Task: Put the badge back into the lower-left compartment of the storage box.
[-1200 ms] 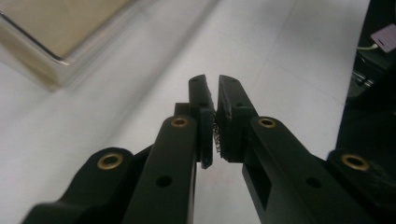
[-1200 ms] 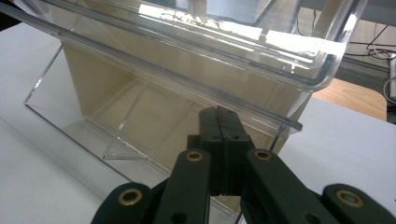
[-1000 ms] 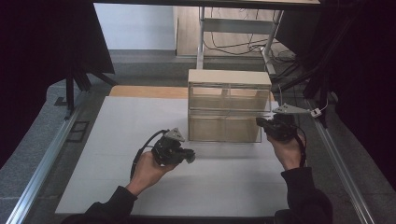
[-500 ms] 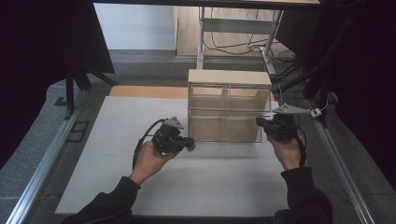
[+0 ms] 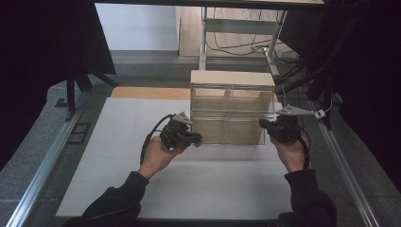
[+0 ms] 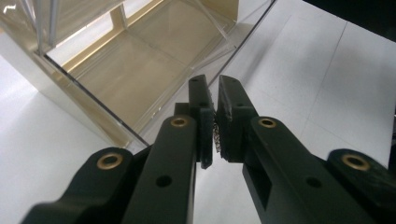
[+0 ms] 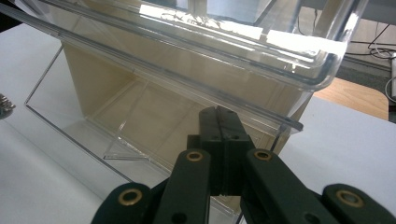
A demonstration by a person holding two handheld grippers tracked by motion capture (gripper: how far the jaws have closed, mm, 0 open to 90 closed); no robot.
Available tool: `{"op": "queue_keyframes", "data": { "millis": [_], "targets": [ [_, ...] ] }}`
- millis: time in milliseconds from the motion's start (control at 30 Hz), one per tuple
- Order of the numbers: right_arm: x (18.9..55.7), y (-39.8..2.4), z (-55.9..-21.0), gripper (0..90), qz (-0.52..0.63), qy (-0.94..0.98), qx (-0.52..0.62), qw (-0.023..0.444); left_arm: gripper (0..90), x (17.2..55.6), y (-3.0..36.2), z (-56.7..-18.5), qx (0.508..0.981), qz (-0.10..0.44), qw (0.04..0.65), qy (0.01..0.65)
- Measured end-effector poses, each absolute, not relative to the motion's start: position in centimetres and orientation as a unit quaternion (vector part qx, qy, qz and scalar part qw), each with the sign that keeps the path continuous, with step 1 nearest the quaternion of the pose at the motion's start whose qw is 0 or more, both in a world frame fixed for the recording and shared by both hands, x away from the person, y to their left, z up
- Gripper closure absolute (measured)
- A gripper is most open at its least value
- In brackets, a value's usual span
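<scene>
High view, from the left: my left hand (image 5: pixel 158 156) brings the left claw (image 5: pixel 198 140) in low over the white surface (image 5: pixel 108 142), with its tips near the left front corner of the small wooden drawer cabinet (image 5: pixel 231 78). The claw is pressed onto a small metal piece (image 6: pixel 215 135). In the left gripper view the piece sits deep between the pads, ridged like a screw or a short bit of chain; I cannot tell which. I grip it that far back, I judge, so that it cannot slip out on the way.

The lower clear drawer (image 5: pixel 227 131) stands pulled out of the cabinet and looks bare inside. The left gripper view looks down past my tips into its bottom (image 6: pixel 140 79). That is the reason for the approach: the piece looks meant for this drawer, and I am lined up with its open top, not yet over it.

To the right, my right claw (image 5: pixel 264 125) rests at the drawer's right front corner, its jaws pressed flat together. In the right gripper view the tips (image 7: pixel 219 114) sit against the drawer's clear front edge, under the upper drawer (image 7: pixel 210 42). Whether they nip the thin clear wall or merely lean on it I cannot tell. Either way, I judge that this hand steadies the drawer and holds it open.
</scene>
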State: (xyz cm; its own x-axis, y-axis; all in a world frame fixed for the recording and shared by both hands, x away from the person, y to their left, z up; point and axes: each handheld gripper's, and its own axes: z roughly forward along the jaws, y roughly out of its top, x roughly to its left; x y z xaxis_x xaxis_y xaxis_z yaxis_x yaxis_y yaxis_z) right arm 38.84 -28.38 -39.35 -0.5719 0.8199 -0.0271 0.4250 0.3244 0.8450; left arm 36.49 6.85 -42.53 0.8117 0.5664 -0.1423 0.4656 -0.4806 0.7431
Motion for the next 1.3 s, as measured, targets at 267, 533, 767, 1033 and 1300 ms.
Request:
{"op": "queue_keyframes", "data": {
  "millis": [267, 533, 767, 1033, 1300],
  "targets": [
    [38.8, -28.4, -39.3, 89.8, 0.423, 0.779, 0.399, 0.233, 83.7, 37.6, 6.2, -42.8, 0.858, 0.070, 0.409, 0.303],
    [38.9, -28.4, -39.4, 89.8, 0.423, 0.779, 0.400, 0.234, 83.7, 38.7, 5.6, -43.0, 0.858, 0.083, 0.406, 0.304],
    [38.9, -28.4, -39.4, 89.8, 0.422, 0.780, 0.400, 0.233, 83.6, 39.4, 4.9, -43.5, 0.858, 0.094, 0.405, 0.301],
    [38.9, -28.4, -39.4, 89.8, 0.422, 0.780, 0.400, 0.233, 83.4, 39.7, 4.5, -44.4, 0.861, 0.118, 0.403, 0.288],
    [38.9, -28.4, -39.4, 89.8, 0.421, 0.780, 0.400, 0.233, 82.0, 39.7, 4.5, -44.6, 0.861, 0.127, 0.404, 0.282]
  ]
}}
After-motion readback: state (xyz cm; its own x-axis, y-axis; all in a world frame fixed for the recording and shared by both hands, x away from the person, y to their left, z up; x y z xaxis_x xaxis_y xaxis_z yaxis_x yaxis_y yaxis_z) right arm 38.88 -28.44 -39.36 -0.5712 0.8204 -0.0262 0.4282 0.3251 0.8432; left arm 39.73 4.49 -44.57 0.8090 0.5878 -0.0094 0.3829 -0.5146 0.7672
